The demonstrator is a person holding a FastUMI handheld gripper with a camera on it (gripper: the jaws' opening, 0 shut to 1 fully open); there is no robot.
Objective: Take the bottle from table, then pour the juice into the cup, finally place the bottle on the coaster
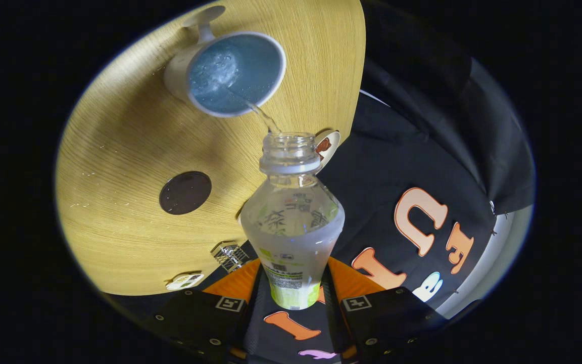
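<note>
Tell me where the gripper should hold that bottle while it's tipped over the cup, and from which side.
Keep the hold it has: the gripper is shut on the bottle at its lower labelled body, one finger on each flank. That section is narrower and straighter than the bulging shoulder above, and gripping from the base end leaves the open mouth free to pour into the cup.

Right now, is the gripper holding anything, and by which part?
Yes: the gripper is shut on the bottle, both fingers pressing its lower, labelled body, with its open neck tipped toward the cup.
</note>
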